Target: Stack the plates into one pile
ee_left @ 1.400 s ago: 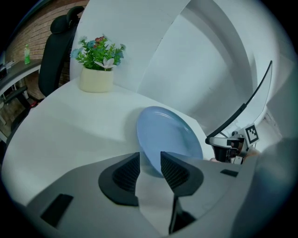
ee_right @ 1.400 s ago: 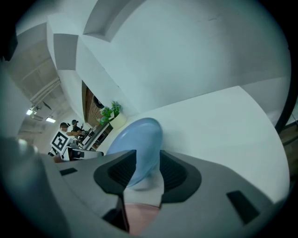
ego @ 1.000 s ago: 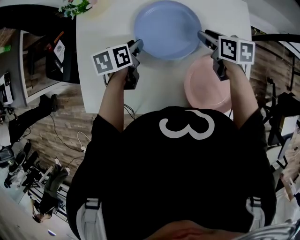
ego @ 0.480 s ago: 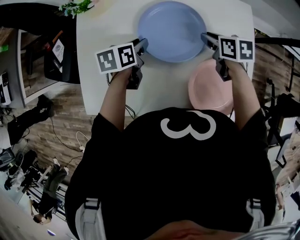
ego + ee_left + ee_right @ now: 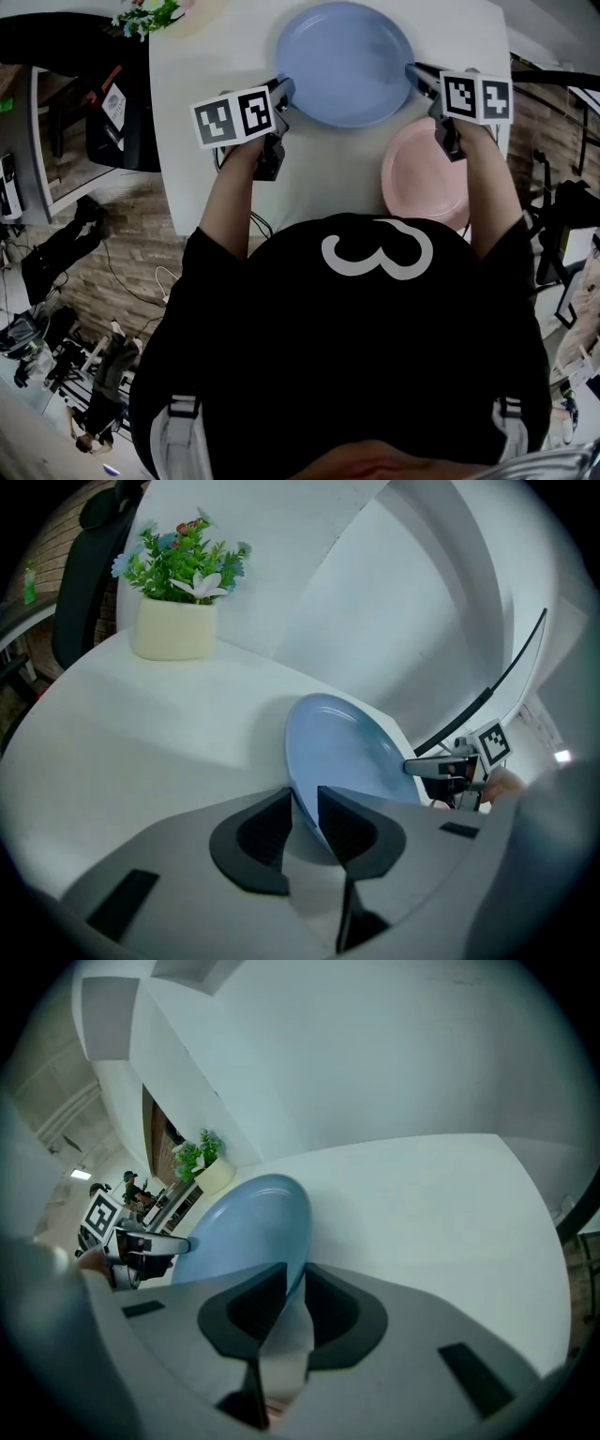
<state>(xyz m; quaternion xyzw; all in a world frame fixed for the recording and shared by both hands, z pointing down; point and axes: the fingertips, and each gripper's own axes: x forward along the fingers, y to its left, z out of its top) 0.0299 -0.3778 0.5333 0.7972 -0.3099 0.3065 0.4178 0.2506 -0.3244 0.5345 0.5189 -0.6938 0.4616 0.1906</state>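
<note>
- Head view: blue plate (image 5: 344, 61) sat on the table's (image 5: 319, 178) far half, centre. Pink plate (image 5: 422, 183) lay at the table's near-right edge, just beside the blue one; touching or not, couldn't tell.
- L gripper (image 5: 281, 91) was at the blue plate's left rim and R gripper (image 5: 412, 73) at its right rim, i.e. opposite sides, both over the table's far half.
- L gripper view: jaws had just been closing w/ the rim btwn them; pads looked pinched onto it.
- R gripper view: same. Jaws had just been closing and were nipped on the rim.
- Whether the blue plate was off the table: couldn't tell.
- Handling (my read): blue plate looked stiff, thin, prob light. It was glossy, so likely slippery at the pads. Material unclear; if ceramic, chip risk on set-down.
- Best hold was prob the one in hand: two opposite rim points, pads well over the lip, so it can't pivot. A one-side grip would let it droop.
- Next prob called for an even two-hand lift, a carry toward the table's near-right, then lowering it flat onto the pink plate.
</note>
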